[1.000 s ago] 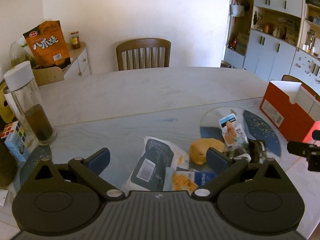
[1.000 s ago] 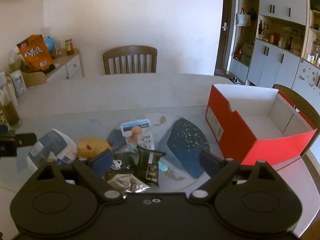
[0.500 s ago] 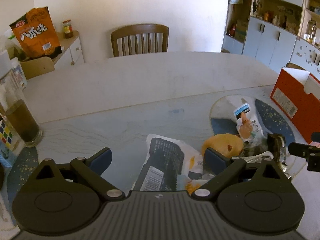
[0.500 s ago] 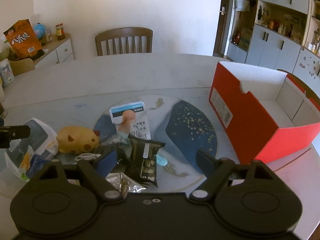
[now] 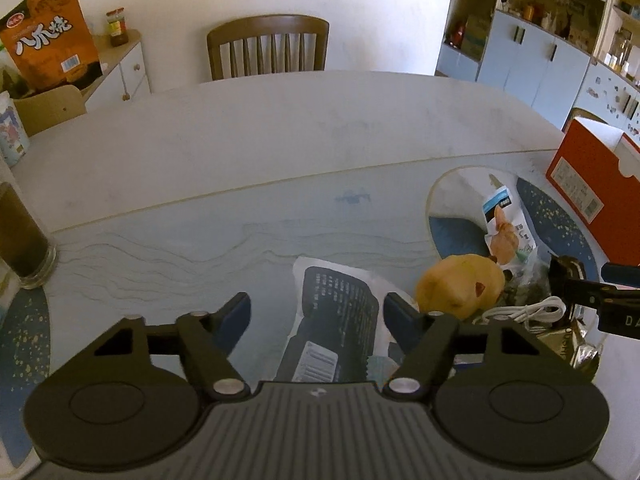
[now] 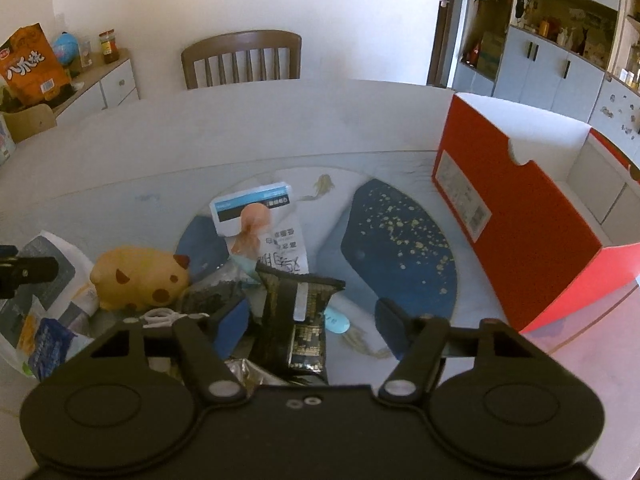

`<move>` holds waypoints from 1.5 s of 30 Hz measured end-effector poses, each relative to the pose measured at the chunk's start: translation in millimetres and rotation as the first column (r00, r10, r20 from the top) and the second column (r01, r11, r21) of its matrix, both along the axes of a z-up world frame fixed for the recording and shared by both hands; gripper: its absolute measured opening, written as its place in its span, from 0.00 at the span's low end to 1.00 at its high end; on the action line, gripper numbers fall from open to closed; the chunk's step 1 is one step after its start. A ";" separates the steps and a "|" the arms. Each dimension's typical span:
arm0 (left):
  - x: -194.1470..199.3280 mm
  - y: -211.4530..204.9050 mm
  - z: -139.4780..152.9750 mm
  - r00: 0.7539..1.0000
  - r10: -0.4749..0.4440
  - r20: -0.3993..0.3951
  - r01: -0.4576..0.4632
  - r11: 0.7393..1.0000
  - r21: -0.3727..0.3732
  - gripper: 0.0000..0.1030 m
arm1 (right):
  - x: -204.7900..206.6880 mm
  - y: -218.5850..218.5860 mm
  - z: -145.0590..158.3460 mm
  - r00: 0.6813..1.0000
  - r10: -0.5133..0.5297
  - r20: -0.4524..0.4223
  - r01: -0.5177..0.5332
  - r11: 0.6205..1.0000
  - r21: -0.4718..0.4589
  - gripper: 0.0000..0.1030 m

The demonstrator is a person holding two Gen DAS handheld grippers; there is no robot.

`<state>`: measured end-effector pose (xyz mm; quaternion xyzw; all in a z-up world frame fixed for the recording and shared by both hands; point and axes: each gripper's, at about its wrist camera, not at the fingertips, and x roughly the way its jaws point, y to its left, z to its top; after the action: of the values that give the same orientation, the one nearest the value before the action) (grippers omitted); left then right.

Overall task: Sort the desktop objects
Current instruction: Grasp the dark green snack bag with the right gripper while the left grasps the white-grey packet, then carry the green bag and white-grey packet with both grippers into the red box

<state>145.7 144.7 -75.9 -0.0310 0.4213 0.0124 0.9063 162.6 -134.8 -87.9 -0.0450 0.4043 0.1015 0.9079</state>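
Here, the left gripper (image 5: 317,315) hangs low over the desk (image 5: 280,152), its fingers (image 5: 234,314) closing around a white-and-dark packet (image 5: 336,312) that lies flat between them; whether the pads touch it yet is hard to tell. The right gripper (image 6: 311,320) is likewise closing, with a dark snack packet (image 6: 298,312) standing between its fingers (image 6: 390,326), not clearly pinched. Just beside lie a yellow plush toy (image 6: 140,278), a coiled white cable (image 5: 524,312) and a white squid-print packet (image 6: 260,224). Farther right stands an open red box (image 6: 516,216). A wooden chair (image 5: 268,48) sits behind the desk.
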 end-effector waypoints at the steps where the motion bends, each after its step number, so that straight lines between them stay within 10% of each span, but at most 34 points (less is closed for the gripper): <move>1: 1.2 0.2 -1.2 1.000 -0.001 -0.004 0.001 1.000 -0.001 0.64 | 0.7 1.1 -0.9 1.000 0.003 -0.002 -0.003 1.000 -0.005 0.64; 17: 2.9 2.3 -2.1 1.000 -0.006 -0.021 0.006 1.000 -0.009 0.31 | 6.1 5.2 -6.3 0.999 0.022 -0.047 -0.022 1.000 0.002 0.34; 45: -12.1 14.8 36.2 0.998 0.021 0.055 -0.017 0.996 -0.086 0.12 | -10.0 -6.8 28.0 1.000 0.020 -0.002 -0.020 0.999 0.030 0.29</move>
<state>133.6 159.4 -39.7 -0.0740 0.3956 0.0020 0.9154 152.6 -141.6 -59.9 -0.0353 0.4035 0.1164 0.9069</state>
